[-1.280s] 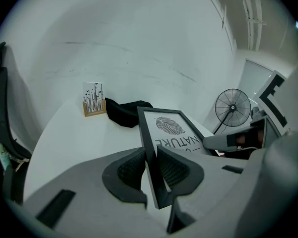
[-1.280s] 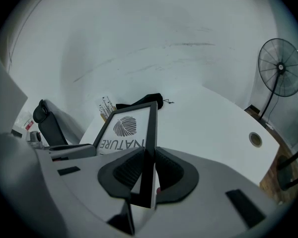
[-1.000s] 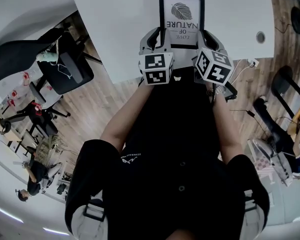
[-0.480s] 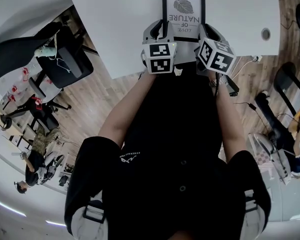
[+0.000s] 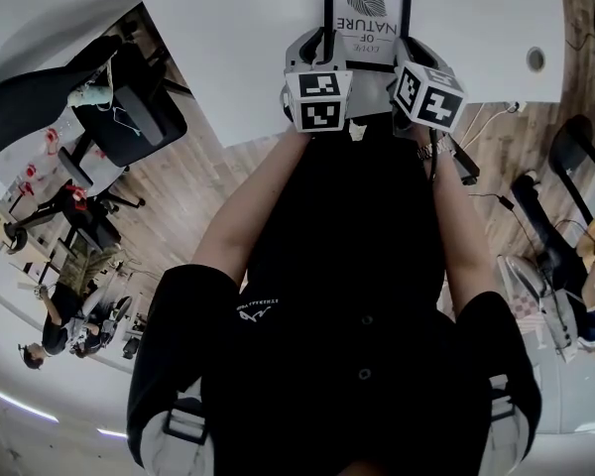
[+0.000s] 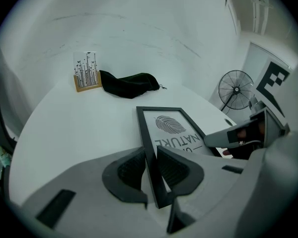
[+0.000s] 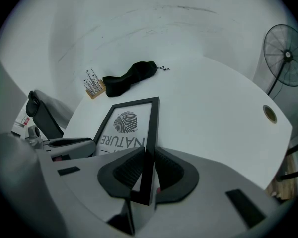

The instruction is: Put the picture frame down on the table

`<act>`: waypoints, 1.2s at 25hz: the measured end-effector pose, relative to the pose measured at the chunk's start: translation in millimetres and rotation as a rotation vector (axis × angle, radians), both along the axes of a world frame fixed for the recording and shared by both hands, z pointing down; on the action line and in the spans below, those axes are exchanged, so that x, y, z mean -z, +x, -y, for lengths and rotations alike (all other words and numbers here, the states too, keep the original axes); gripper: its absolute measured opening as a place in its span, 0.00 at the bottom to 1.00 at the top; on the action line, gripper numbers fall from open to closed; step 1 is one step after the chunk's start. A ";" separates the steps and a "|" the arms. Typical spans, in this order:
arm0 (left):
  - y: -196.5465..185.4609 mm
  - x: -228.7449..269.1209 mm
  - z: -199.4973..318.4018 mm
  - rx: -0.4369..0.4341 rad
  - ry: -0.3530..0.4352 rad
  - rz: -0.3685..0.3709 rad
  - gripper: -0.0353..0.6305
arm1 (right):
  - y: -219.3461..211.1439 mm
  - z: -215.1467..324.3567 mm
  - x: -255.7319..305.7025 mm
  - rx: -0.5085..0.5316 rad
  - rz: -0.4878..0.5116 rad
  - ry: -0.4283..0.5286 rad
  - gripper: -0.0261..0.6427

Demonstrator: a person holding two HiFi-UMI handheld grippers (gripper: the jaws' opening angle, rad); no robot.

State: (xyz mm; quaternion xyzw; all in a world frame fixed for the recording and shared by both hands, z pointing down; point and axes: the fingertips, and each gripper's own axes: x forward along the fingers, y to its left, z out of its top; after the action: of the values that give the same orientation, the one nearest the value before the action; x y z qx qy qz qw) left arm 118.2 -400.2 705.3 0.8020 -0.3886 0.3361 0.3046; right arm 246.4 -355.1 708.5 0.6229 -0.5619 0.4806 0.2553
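The black picture frame (image 5: 368, 10), with a leaf print and the word NATURE, is held low over the white table (image 5: 228, 48), near its front edge. My left gripper (image 5: 314, 50) is shut on the frame's left border (image 6: 150, 155), near the bottom corner. My right gripper (image 5: 410, 53) is shut on the right border (image 7: 149, 155). In both gripper views the frame (image 6: 174, 130) (image 7: 129, 123) slopes away over the tabletop. Whether its far edge touches the table cannot be told.
A black cloth pouch (image 6: 128, 83) and a small wooden stand with a card (image 6: 86, 73) sit farther back on the table. A cable hole (image 7: 269, 114) is at the table's right. A fan (image 7: 287, 56) and office chairs (image 5: 129, 117) stand around it.
Both grippers have carried the frame farther out over the table, away from the person. Their hold on it is unchanged.
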 end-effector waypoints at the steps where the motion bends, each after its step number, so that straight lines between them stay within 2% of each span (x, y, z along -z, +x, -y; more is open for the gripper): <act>1: 0.0 -1.0 -0.3 0.001 -0.004 0.000 0.17 | -0.1 -0.4 -1.2 0.001 -0.001 -0.002 0.14; 13: 1.7 -8.8 -6.3 0.010 -0.037 -0.004 0.17 | 3.1 -5.3 -10.5 0.014 -0.035 -0.033 0.14; 19: 3.5 -10.6 -8.1 -0.006 -0.062 -0.035 0.17 | 2.3 -8.3 -9.5 0.025 -0.033 -0.037 0.17; 25: 0.9 -0.8 -9.2 -0.009 -0.034 -0.036 0.18 | -0.5 -8.8 -1.5 0.021 -0.027 -0.014 0.19; 30: -8.0 8.3 -4.6 0.042 0.007 -0.029 0.16 | -0.3 -4.1 5.7 0.014 -0.041 0.029 0.06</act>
State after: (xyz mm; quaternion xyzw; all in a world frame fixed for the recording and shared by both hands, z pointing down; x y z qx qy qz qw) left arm 110.2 -395.6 697.0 0.7996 -0.4021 0.3165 0.3143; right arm 246.1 -351.1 702.8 0.6322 -0.5679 0.4579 0.2612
